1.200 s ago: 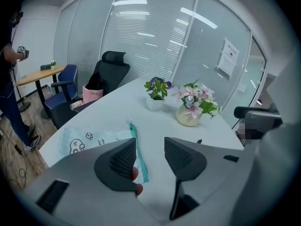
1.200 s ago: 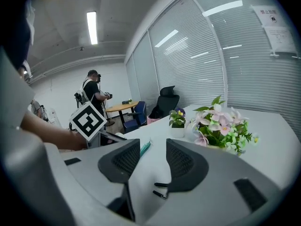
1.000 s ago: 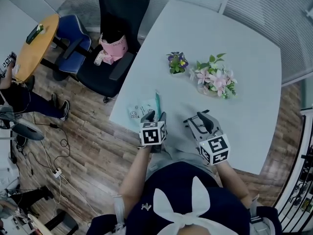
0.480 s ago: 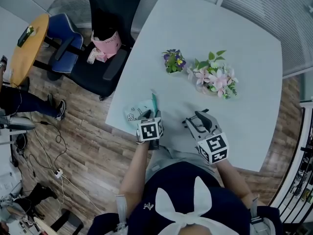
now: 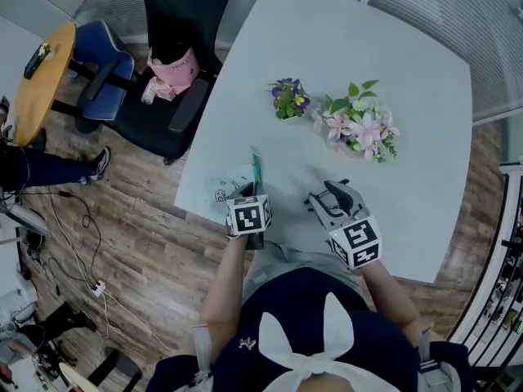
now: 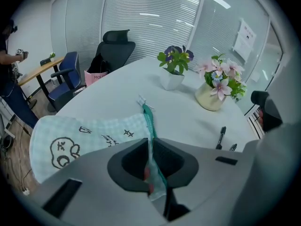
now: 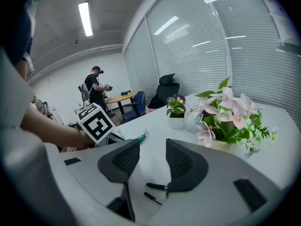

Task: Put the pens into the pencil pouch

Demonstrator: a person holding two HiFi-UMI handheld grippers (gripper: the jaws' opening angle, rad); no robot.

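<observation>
A pale checked pencil pouch with a green zip lies near the table's left edge. In the left gripper view the pouch spreads to the left, its zip edge running up between the jaws. My left gripper has just been closing and is now shut on that zip edge. Two black pens lie on the table under my right gripper. It hangs open above them with nothing between its fingers.
A small pot of purple flowers and a vase of pink flowers stand mid-table beyond the grippers. A black office chair with a pink bag sits off the table's left edge. A person stands far back.
The left gripper has come down a little onto the pouch's near zip edge. The right gripper has lowered slightly over the pens.
</observation>
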